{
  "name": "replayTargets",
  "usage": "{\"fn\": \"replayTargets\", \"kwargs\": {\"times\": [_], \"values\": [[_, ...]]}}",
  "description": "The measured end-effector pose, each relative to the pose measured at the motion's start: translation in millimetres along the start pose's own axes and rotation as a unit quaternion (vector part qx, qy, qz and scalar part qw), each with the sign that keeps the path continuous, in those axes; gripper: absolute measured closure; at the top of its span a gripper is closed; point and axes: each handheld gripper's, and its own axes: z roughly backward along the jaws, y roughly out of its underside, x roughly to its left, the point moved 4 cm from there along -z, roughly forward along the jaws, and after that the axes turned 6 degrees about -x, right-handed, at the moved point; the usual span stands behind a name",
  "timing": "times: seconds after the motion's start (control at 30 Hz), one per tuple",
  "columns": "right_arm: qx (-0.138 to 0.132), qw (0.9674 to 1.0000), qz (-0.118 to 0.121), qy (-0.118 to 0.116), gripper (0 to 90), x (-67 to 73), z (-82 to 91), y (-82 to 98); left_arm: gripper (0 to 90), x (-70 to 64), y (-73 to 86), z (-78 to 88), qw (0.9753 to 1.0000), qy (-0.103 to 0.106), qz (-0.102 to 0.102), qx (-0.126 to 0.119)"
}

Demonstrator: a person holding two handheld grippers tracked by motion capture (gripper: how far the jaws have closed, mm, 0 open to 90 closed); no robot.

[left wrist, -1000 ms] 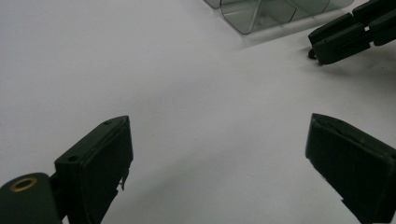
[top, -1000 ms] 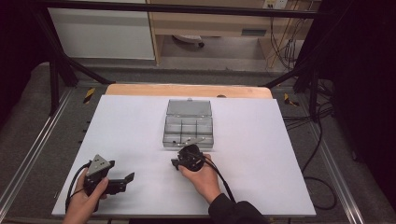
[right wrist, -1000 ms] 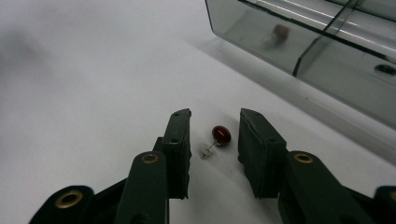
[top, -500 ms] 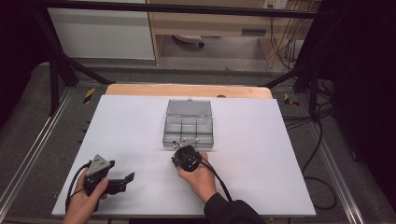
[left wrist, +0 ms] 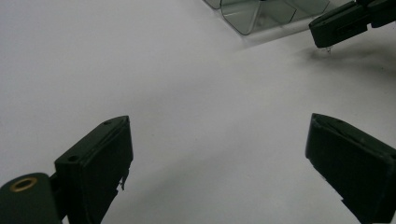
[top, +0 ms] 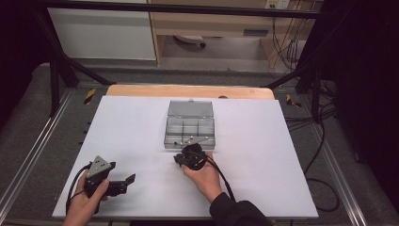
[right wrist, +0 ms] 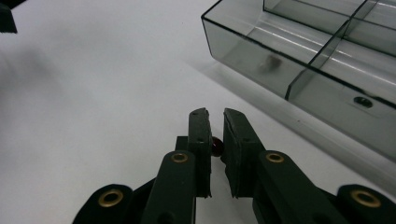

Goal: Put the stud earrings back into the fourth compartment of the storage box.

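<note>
The right tongs (top: 184,157) sit on the counter (top: 263,155) just before the near wall of the compartment box (top: 190,133), whose open lid (top: 190,109) lies behind it. A small bead (right wrist: 216,146) sits between their jaws, near the tips. The left tongs (top: 123,181) lie well to the left of the right tongs, nearer the counter's front edge.

Found no readable text, label, brand, number or sign anywhere: not on the table, not on the clear compartment box, not on the grippers, not on the furniture behind.
</note>
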Motion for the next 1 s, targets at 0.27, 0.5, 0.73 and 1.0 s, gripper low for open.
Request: {"fn": "replayTargets", "kwargs": {"times": [0.27,0.5,0.73,1.0], "values": [[-0.016,0.9998,-0.006,-0.006,81.7,-4.1,8.8,-13.9,7.7,0.0,0.0,-0.2,1.0000,0.000,0.000,0.000],[-0.034,0.9993,-0.010,-0.011,81.7,-9.1,14.7,-33.7,7.7,0.1,0.1,-0.3,1.0000,0.000,0.000,0.000],[-0.055,0.9983,-0.019,-0.010,81.7,-14.5,13.4,-58.6,7.7,0.4,0.3,-0.1,1.0000,0.000,-0.001,0.001],[-0.067,0.9977,-0.015,-0.001,81.6,-16.7,5.7,-77.4,7.7,1.1,0.4,0.3,1.0000,0.000,0.000,0.001]]}}
